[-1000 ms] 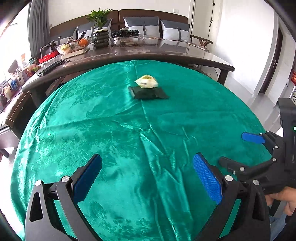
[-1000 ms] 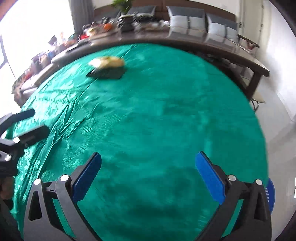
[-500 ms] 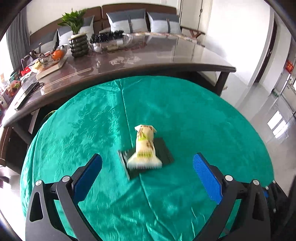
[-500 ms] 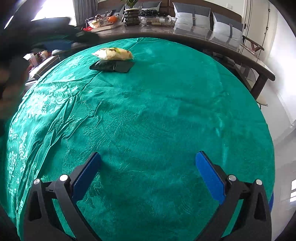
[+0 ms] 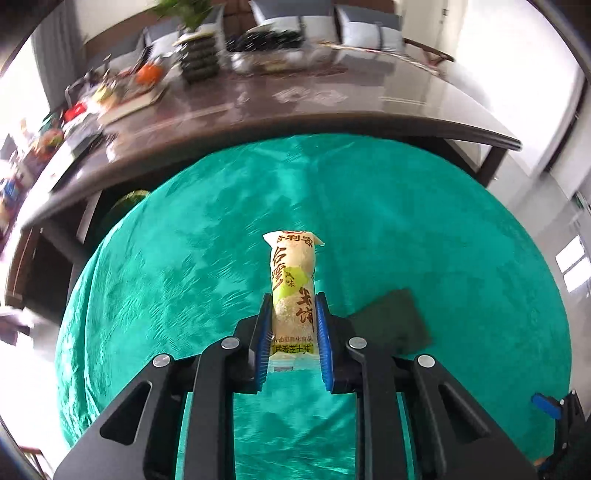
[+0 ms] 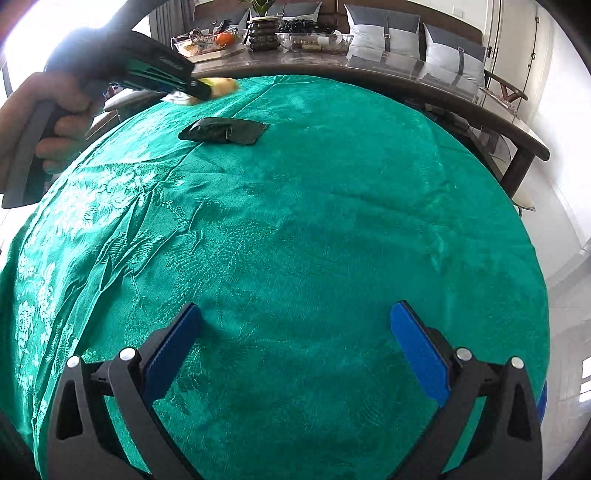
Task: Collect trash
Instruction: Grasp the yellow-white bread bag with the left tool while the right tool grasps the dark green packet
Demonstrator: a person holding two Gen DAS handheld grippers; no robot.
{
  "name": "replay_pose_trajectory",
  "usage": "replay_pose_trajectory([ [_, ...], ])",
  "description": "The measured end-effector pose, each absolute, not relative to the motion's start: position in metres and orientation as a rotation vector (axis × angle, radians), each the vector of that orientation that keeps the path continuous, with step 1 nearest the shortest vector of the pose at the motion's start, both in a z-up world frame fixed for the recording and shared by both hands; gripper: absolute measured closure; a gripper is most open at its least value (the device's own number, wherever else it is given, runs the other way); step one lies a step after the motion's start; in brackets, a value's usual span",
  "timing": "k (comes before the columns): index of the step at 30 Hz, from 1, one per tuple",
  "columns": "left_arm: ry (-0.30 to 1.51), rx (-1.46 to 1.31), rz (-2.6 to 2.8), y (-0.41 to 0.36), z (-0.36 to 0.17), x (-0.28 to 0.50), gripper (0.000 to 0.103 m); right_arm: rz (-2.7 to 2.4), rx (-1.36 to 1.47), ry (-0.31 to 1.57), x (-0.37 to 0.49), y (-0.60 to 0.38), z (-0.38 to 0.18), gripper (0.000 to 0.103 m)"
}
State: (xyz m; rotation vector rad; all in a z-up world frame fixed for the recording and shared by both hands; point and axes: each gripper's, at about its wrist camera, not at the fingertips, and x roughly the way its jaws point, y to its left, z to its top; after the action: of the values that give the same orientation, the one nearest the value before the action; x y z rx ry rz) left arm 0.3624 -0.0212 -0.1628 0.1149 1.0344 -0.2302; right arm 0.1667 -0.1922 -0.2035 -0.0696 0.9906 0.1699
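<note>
My left gripper (image 5: 292, 314) is shut on a yellow snack packet (image 5: 293, 284) and holds it above the green round table (image 5: 406, 229). The packet sticks out forward between the blue pads. In the right wrist view the left gripper (image 6: 201, 92) holds the packet (image 6: 221, 85) over the table's far left. A dark folded bag (image 5: 391, 319) lies flat on the cloth to the right of the packet; it also shows in the right wrist view (image 6: 225, 130). My right gripper (image 6: 295, 350) is open and empty above the table's near side.
A long dark side table (image 5: 332, 107) runs behind the round table, with a potted plant (image 5: 195, 48), fruit and trays on it. Grey cushions (image 6: 380, 31) line a bench behind it. The floor (image 5: 554, 199) lies to the right.
My left gripper has closed on the snack packet and lifted it off the dark bag. The right gripper has stayed open over the near side of the table.
</note>
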Motion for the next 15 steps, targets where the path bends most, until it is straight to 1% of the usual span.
replay_pose_trajectory([
  [2, 1.064, 0.109, -0.246, -0.017, -0.178, 0.362, 0.082, 0.17, -0.07, 0.991, 0.167, -0.192, -0.204, 0.005],
  [4, 1.054, 0.132, -0.285, -0.022, -0.185, 0.352, 0.084, 0.17, -0.069, 0.99, 0.167, -0.192, -0.204, 0.005],
  [10, 1.023, 0.15, -0.597, -0.06, -0.174, 0.28, 0.085, 0.17, -0.068, 0.99, 0.167, -0.193, -0.204, 0.005],
  [12, 1.024, 0.101, -0.588, -0.055, -0.172, 0.259, 0.085, 0.17, -0.067, 0.99, 0.167, -0.192, -0.203, 0.004],
  [15, 0.995, 0.007, -0.472, -0.027, -0.168, 0.238, 0.085, 0.17, -0.066, 0.99, 0.168, -0.19, -0.204, 0.004],
])
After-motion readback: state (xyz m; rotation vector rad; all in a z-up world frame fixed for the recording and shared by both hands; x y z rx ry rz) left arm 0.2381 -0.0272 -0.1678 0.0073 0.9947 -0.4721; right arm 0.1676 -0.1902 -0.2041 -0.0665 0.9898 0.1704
